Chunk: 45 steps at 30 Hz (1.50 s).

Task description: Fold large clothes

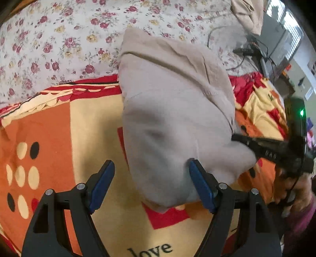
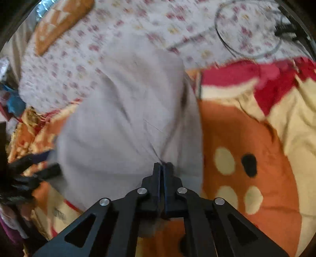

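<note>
Left tongs [image 1: 152, 184]: spread wide, holding nothing; the right blue pad [image 1: 199, 185] sits just at the near edge of the cloth, the left pad well off it.
Right tongs [image 2: 163, 168]: clenched tight on the near edge of the grey-beige garment [image 2: 126, 126], and the cloth puckers into the pinch; from the left wrist view they [image 1: 240, 139] come in from the right and bite the same garment's edge.
Progress: my read is mid-fold. The garment is already gathered into a narrow, layered bundle, yet one side is lifted and nothing is laid flat or squared; at least one more fold and a smoothing look to be left.
Garment, where: on the bed, over the orange-and-cream patterned blanket [image 1: 59, 138], its far end reaching onto the floral sheet [image 1: 59, 39].
Garment, look: soft knit, pale grey-beige, a stitched seam and doubled flap along the upper right, loose creases, a shallow dimple mid-panel.
Far edge: a cable [image 2: 246, 39] loops on the sheet, and a second beige cloth [image 1: 248, 15] lies at the top right corner.
</note>
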Motion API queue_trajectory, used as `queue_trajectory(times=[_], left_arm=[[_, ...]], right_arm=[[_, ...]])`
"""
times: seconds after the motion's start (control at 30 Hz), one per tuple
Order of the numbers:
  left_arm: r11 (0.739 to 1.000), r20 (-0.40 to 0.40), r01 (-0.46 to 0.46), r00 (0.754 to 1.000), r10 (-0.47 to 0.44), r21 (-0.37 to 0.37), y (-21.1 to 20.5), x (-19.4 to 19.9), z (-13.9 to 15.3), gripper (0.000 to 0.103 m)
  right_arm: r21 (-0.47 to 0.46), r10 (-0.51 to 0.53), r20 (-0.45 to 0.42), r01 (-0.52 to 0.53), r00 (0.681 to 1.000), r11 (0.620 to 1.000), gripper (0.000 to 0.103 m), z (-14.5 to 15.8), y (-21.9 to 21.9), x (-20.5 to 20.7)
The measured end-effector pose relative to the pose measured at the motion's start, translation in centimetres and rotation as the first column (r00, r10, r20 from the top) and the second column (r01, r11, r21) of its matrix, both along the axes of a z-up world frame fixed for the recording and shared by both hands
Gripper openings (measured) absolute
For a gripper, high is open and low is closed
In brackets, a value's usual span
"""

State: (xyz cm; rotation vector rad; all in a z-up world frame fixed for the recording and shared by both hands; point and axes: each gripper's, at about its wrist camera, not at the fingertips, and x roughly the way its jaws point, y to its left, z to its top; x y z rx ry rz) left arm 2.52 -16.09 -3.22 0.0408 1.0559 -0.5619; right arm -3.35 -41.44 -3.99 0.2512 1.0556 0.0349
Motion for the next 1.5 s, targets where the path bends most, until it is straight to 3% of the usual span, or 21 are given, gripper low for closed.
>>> queue_trajectory(times=[0.1, 0.17, 0.23, 0.27, 0.3, 0.47, 0.5, 0.53, 0.57, 0.73, 0.8, 0.9, 0.97, 1.07, 1.1, 1.23, 1.27, 1.37, 1.4, 1.43, 1.5], left_arm=[[0.998, 0.014, -0.03, 0.999, 0.03, -0.049, 0.3, 0.5, 1.0, 0.078], [0.998, 0.018, -0.051, 0.999, 0.051, -0.045, 0.0, 1.3, 1.1, 0.078], [0.996, 0.012, -0.072, 0.997, 0.072, -0.046, -0.2, 2.0, 0.9, 0.078], [0.995, 0.003, -0.093, 0.996, 0.093, -0.045, -0.5, 2.5, 0.7, 0.078], [0.993, -0.005, -0.107, 0.994, 0.107, -0.042, -0.6, 2.9, 0.4, 0.078], [0.991, 0.003, -0.132, 0.991, 0.132, -0.012, -1.4, 4.3, -0.3, 0.078], [0.991, 0.004, -0.134, 0.991, 0.134, -0.004, -1.6, 4.6, -0.4, 0.078], [0.991, 0.004, -0.136, 0.991, 0.136, -0.002, -1.7, 4.8, -0.5, 0.078], [0.99, -0.001, -0.138, 0.99, 0.138, -0.003, -1.8, 5.3, -0.7, 0.078], [0.989, -0.035, -0.146, 0.989, 0.146, -0.003, -2.8, 7.1, -2.0, 0.083], [0.989, -0.088, -0.144, 0.986, 0.142, -0.017, -3.2, 7.5, -3.0, 0.083], [0.991, -0.085, -0.129, 0.988, 0.125, -0.036, -2.8, 7.0, -2.6, 0.083], [0.994, -0.081, -0.092, 0.993, 0.088, -0.055, -1.8, 6.4, -2.0, 0.083], [0.992, -0.133, -0.081, 0.989, 0.068, -0.097, -0.1, 6.2, -2.0, 0.085], [0.989, -0.156, -0.082, 0.986, 0.063, -0.121, 0.4, 6.2, -2.3, 0.086], [0.98, -0.228, -0.099, 0.972, 0.058, -0.171, 0.6, 6.3, -4.2, 0.095], [0.977, -0.254, -0.104, 0.966, 0.055, -0.185, 0.4, 6.5, -4.7, 0.103], [0.974, -0.269, -0.089, 0.963, 0.031, -0.206, -0.1, 6.6, -4.8, 0.099], [0.973, -0.274, -0.078, 0.962, 0.016, -0.218, -0.3, 6.5, -4.6, 0.075], [0.968, -0.277, -0.052, 0.961, -0.018, -0.244, -0.3, 6.3, -3.9, 0.063], [0.976, -0.205, 0.0, 0.978, -0.046, -0.216, -0.5, 5.3, -1.6, 0.031]], right_arm=[[0.013, 0.004, 0.047, -0.005, 0.999, 1.0, 0.001, 1.7, -0.2, -0.6], [-0.011, -0.028, 0.117, 0.03, 0.993, 0.999, 0.009, 3.9, -0.1, -0.6], [-0.029, -0.069, 0.186, 0.076, 0.98, 0.997, 0.035, 5.7, -0.2, 0.0], [-0.027, -0.081, 0.202, 0.088, 0.976, 0.996, 0.063, 6.1, -0.2, 0.4], [-0.021, -0.092, 0.22, 0.099, 0.971, 0.995, 0.071, 6.5, -0.1, 1.5], [-0.106, -0.122, 0.187, 0.144, 0.975, 0.984, 0.068, 4.6, 0.5, 7.6], [-0.097, -0.13, 0.175, 0.149, 0.976, 0.984, 0.049, 4.0, 0.3, 8.5], [-0.068, -0.127, 0.158, 0.14, 0.979, 0.988, 0.015, 3.3, -0.1, 9.2], [-0.037, -0.118, 0.143, 0.124, 0.983, 0.992, 0.005, 2.7, -0.3, 9.6], [-0.045, -0.182, 0.172, 0.192, 0.968, 0.98, 0.0, 1.5, -2.0, 7.9], [-0.04, -0.239, 0.13, 0.246, 0.962, 0.968, 0.0, -0.1, -3.3, 8.2], [0.009, -0.249, 0.076, 0.249, 0.966, 0.969, 0.001, -1.4, -4.4, 8.2], [0.029, -0.252, 0.1, 0.25, 0.963, 0.968, 0.014, 0.2, -5.0, 7.2], [0.035, -0.211, 0.124, 0.209, 0.97, 0.977, 0.085, 2.0, -5.5, 5.6], [0.06, -0.178, 0.135, 0.171, 0.975, 0.983, 0.089, 2.2, -5.6, 5.1], [0.126, -0.087, 0.078, 0.077, 0.993, 0.989, 0.089, 0.7, -5.1, 4.8], [0.15, -0.073, 0.079, 0.061, 0.994, 0.987, 0.089, 0.2, -4.8, 5.0], [0.268, -0.031, 0.045, 0.017, 0.999, 0.963, 0.078, -2.0, -4.3, 6.3], [0.339, -0.022, 0.033, 0.01, 0.999, 0.941, 0.051, -2.7, -4.2, 6.8], [0.393, -0.035, 0.023, 0.023, 0.999, 0.919, 0.041, -2.8, -4.3, 6.9], [0.378, -0.039, 0.039, 0.022, 0.998, 0.926, 0.027, -1.6, -3.8, 6.5]])
